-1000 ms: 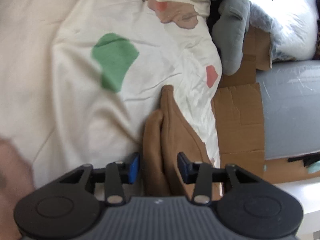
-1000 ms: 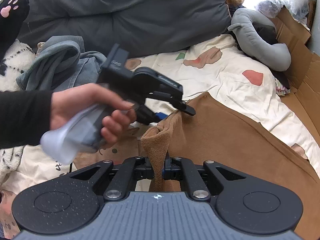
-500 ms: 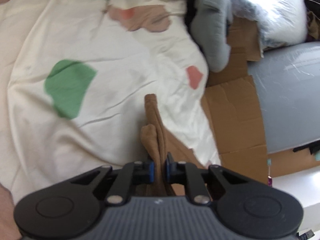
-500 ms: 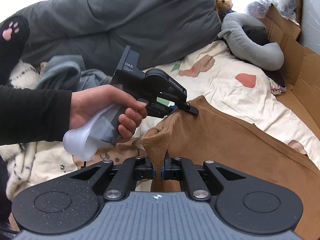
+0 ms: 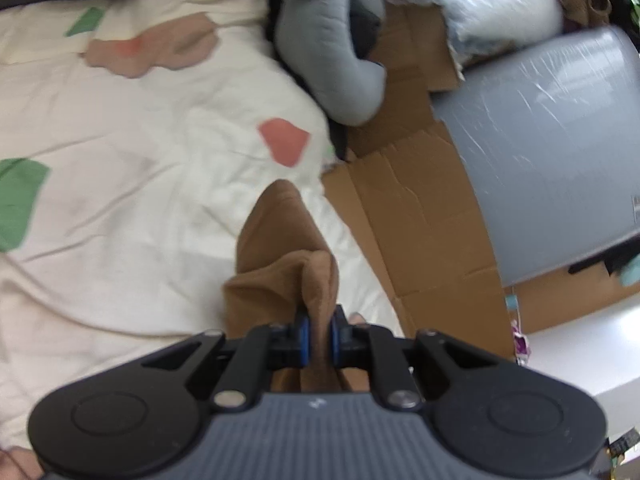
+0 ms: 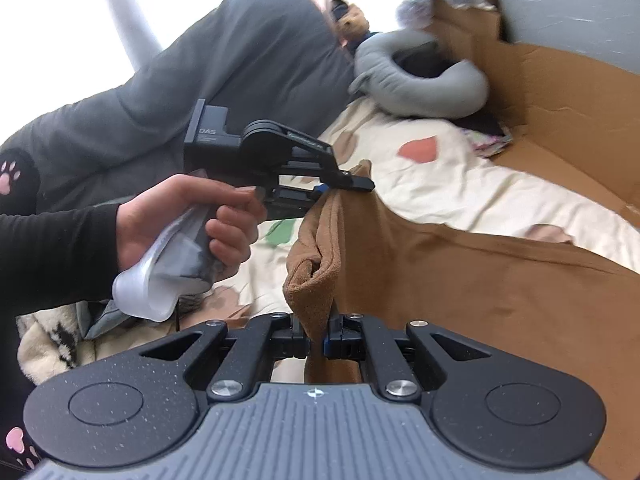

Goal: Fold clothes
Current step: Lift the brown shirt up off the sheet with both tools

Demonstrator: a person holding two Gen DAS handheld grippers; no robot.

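Both tongs are clenched on the same brown garment (image 6: 460, 280), which is lifted off a bed covered by a cream sheet (image 5: 132, 184) printed with green, pink and tan patches. In the left wrist view the left tongs (image 5: 319, 336) pinch a bunched fold of the brown cloth between their blue pads, and the rest of the fabric hangs forward from the grip over the sheet, narrowing to a rounded tip. In the right wrist view the right tongs (image 6: 317, 340) grip a thick, doubled edge of the garment, which rises upright from between the fingers and then spreads away to the right as a broad brown panel draped toward the sheet. The same view shows the left tongs from the side, held by a hand (image 6: 192, 224) in a black sleeve (image 6: 52, 260), biting the top corner of the cloth just above and behind the right grip, so the edge runs between the two holds. A dark grey pillow (image 6: 224, 64) lies along the far side of the bed, a grey neck cushion (image 6: 416, 84) sits at its far corner, and flattened cardboard (image 5: 416, 216) lines the edge of the bed against a grey wall panel (image 5: 552, 144).
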